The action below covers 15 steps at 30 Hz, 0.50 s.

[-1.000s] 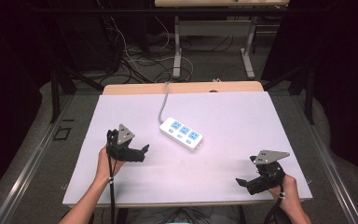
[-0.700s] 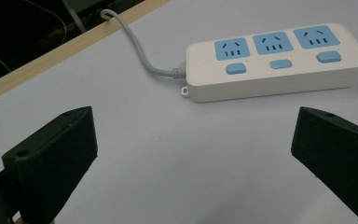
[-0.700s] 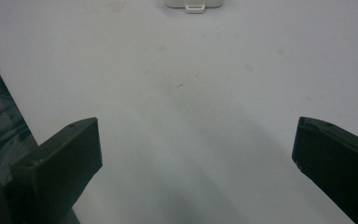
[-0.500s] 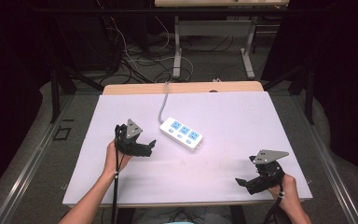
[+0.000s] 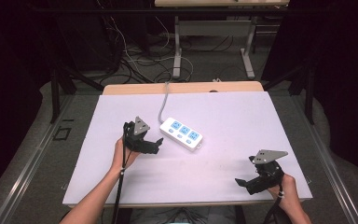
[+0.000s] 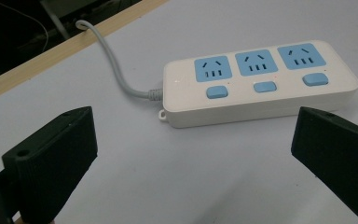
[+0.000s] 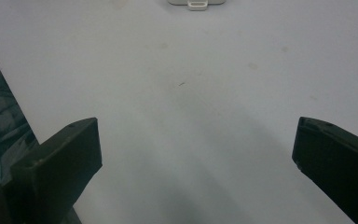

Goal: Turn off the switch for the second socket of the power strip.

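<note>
While the left gripper [image 5: 154, 143] is held just beside the cable end of the white power strip [image 5: 181, 133], its jaws are spread wide with nothing between them. An approach is judged to be the step in hand, and the strip lies untouched near the middle of the table [image 5: 223, 172], its grey cable [image 5: 163, 100] trailing off the far edge. A short advance and closure across the strip's body is called for next. Well apart, near the front right corner, the right gripper [image 5: 243, 183] is kept equally agape and empty.

Room dark; grey floor [image 5: 37, 140] w/ tangled cables [image 5: 135, 56] beyond table. White tabletop [image 5: 233, 116], wood far edge. Second desk's metal legs [image 5: 177, 51] at back.
</note>
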Each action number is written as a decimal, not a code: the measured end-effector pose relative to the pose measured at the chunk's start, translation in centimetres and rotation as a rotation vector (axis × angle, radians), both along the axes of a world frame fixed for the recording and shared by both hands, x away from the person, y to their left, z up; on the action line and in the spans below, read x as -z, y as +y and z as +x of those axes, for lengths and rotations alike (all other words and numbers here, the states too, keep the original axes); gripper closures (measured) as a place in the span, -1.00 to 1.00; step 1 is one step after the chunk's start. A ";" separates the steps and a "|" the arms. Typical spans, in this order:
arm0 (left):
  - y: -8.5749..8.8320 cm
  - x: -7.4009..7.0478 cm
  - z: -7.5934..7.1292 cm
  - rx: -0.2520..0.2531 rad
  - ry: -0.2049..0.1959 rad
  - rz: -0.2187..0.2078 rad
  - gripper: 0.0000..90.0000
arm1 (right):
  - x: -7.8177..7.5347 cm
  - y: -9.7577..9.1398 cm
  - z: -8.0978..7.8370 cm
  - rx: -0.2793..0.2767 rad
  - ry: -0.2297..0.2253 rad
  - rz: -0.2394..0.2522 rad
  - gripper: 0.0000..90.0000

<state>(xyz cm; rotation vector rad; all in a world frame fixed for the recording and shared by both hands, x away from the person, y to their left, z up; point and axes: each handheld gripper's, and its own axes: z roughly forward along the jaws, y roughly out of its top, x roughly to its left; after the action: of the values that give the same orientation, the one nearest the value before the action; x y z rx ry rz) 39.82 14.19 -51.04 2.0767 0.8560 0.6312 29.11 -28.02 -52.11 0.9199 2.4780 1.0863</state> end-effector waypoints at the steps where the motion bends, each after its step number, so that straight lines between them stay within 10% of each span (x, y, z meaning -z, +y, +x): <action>1: 0.0 0.0 0.0 0.000 0.000 0.000 -1.00 | 0.0 0.0 0.0 -0.001 0.000 0.000 -0.99; 15: -2.2 0.6 1.7 0.004 0.027 -0.036 -1.00 | 0.0 0.1 0.0 -0.021 0.003 -0.006 -0.99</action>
<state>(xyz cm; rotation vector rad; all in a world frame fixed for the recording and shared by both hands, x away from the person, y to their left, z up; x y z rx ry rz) 41.47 12.04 -51.65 2.0577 0.8721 0.5830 29.13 -27.94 -52.11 0.8965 2.4970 1.0849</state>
